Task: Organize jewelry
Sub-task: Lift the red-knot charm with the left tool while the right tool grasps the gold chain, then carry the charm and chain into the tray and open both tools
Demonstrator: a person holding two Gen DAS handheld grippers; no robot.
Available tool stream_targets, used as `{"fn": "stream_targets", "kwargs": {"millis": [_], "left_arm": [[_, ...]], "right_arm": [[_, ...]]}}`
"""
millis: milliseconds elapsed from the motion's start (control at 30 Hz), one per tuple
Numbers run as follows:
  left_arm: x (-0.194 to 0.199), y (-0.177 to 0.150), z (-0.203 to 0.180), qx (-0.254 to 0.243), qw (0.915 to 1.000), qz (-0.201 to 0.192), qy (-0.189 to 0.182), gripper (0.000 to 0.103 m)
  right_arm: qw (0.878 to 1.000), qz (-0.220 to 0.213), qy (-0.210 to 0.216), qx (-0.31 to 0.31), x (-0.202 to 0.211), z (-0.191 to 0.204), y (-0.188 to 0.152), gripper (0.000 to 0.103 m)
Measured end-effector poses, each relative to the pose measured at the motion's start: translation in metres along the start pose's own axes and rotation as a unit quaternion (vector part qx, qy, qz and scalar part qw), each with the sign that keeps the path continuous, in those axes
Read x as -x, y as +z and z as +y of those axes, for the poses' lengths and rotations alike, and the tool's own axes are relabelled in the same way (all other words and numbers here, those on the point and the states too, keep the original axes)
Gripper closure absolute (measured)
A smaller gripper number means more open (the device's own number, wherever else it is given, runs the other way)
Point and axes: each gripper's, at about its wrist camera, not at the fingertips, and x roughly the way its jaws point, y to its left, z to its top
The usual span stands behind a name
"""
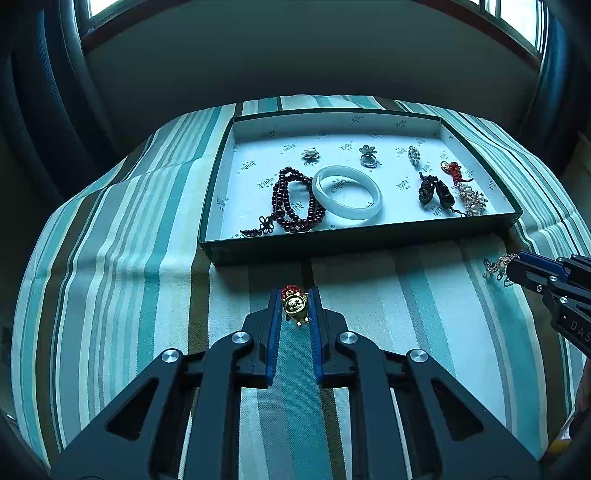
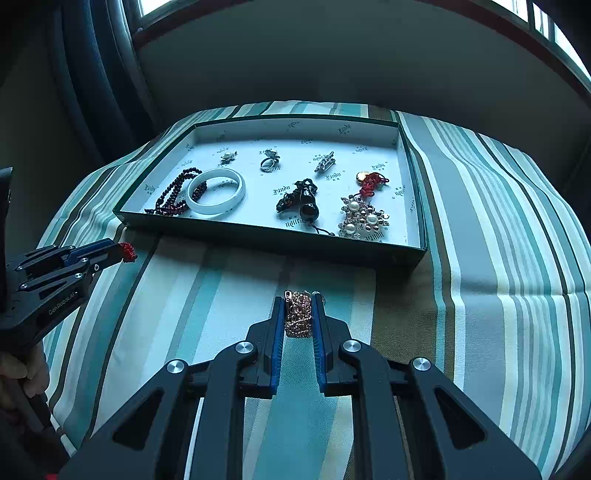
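A shallow green box (image 1: 354,242) (image 2: 273,238) lined with white printed paper lies on the striped cloth. It holds a white bangle (image 1: 347,192) (image 2: 216,194), dark red beads (image 1: 291,206) (image 2: 173,197), rings, brooches and a black pendant (image 1: 436,192) (image 2: 304,201). In front of the box my left gripper (image 1: 295,306) (image 2: 127,253) is shut on a gold charm with a red cord (image 1: 295,304). To its right, my right gripper (image 2: 299,314) (image 1: 511,264) is shut on a bunched rose-gold chain (image 2: 298,314) (image 1: 496,266), held a little above the cloth.
The striped teal, white and brown cloth (image 1: 129,258) (image 2: 480,258) covers a rounded table that drops off at the sides. A dark wall and windows (image 1: 99,5) stand behind. A hand (image 2: 22,373) holds the left gripper's handle at the left edge of the right wrist view.
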Motion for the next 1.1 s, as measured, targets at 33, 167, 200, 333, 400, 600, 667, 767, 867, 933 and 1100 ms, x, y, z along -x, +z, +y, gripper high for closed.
{"fn": "stream_targets", "kwargs": {"millis": [33,167,200,333,400,600,667,767,867,933,1100], "left_arm": [[0.001,0.000,0.000,0.000,1.0000,-0.001,0.000,0.089],[0.006,0.001,0.001,0.001,1.0000,-0.005,0.003,0.089],[0.008,0.001,0.001,0.001,1.0000,-0.006,0.003,0.089],[0.016,0.005,0.003,0.003,0.9998,-0.017,0.005,0.089],[0.021,0.009,0.003,0.004,0.9997,-0.025,0.006,0.089],[0.036,0.027,0.002,0.005,0.9986,-0.052,0.004,0.089],[0.040,0.035,0.002,0.004,0.9981,-0.061,0.002,0.089],[0.043,0.048,-0.001,0.004,0.9973,-0.074,-0.002,0.089],[0.046,0.062,-0.003,0.004,0.9960,-0.089,-0.002,0.089],[0.047,0.073,-0.005,0.004,0.9950,-0.100,-0.001,0.089],[0.046,0.102,-0.006,0.003,0.9924,-0.123,0.001,0.089]], "right_arm": [[1.000,-0.002,0.000,0.000,0.001,0.000,0.001,0.088],[1.000,-0.009,-0.001,0.002,0.007,0.001,0.002,0.088],[1.000,-0.012,-0.001,0.003,0.008,0.002,0.003,0.088],[1.000,-0.026,0.000,0.006,0.018,0.005,0.008,0.088],[0.999,-0.034,0.002,0.008,0.023,0.007,0.012,0.088],[0.998,-0.063,0.007,0.011,0.038,0.010,0.029,0.088],[0.997,-0.074,0.009,0.013,0.043,0.010,0.036,0.088],[0.996,-0.092,0.010,0.014,0.049,0.010,0.049,0.088],[0.994,-0.109,0.011,0.016,0.053,0.010,0.062,0.088],[0.993,-0.120,0.010,0.016,0.055,0.009,0.071,0.088],[0.990,-0.144,0.004,0.015,0.054,0.003,0.095,0.088]]}}
